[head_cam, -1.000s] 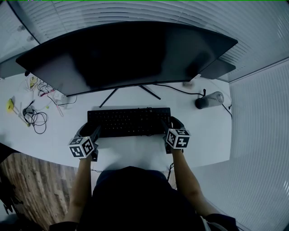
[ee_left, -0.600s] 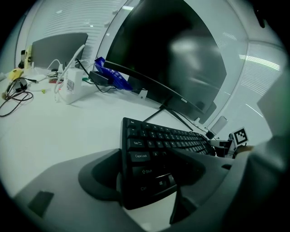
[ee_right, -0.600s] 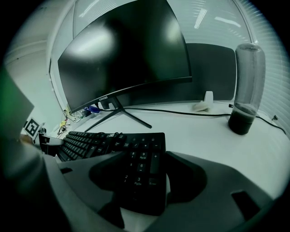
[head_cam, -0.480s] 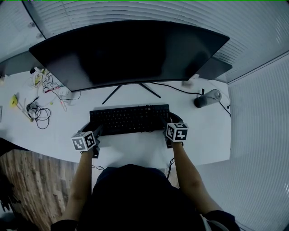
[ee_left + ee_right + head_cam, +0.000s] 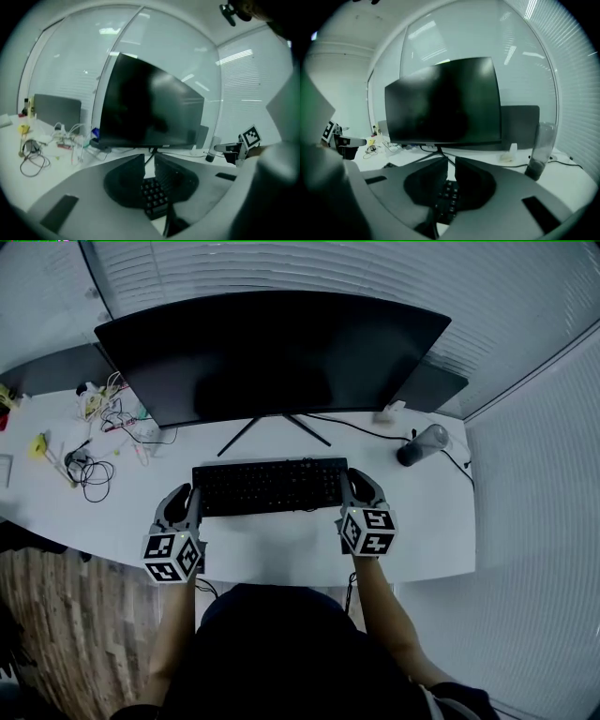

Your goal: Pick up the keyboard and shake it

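A black keyboard (image 5: pixel 269 486) hangs level in front of the monitor, gripped at both short ends and lifted a little off the white desk (image 5: pixel 281 554). My left gripper (image 5: pixel 184 506) is shut on its left end and my right gripper (image 5: pixel 357 490) on its right end. Both pairs of jaws have just been closing onto it. In the left gripper view the keys (image 5: pixel 153 199) show in the narrow gap of the left gripper (image 5: pixel 149 160). The right gripper view shows the same keyboard (image 5: pixel 446 196) between the jaws of the right gripper (image 5: pixel 449 161).
A wide curved black monitor (image 5: pixel 272 352) on a splayed stand (image 5: pixel 277 427) is just behind the keyboard. A dark cylinder (image 5: pixel 422 445) stands at the right, and tangled cables (image 5: pixel 86 472) and small items lie at the left. The desk's front edge runs under my hands.
Both grippers went from wide open at the keyboard's ends to shut on them. Both hands have risen toward the camera, carrying the keyboard up.
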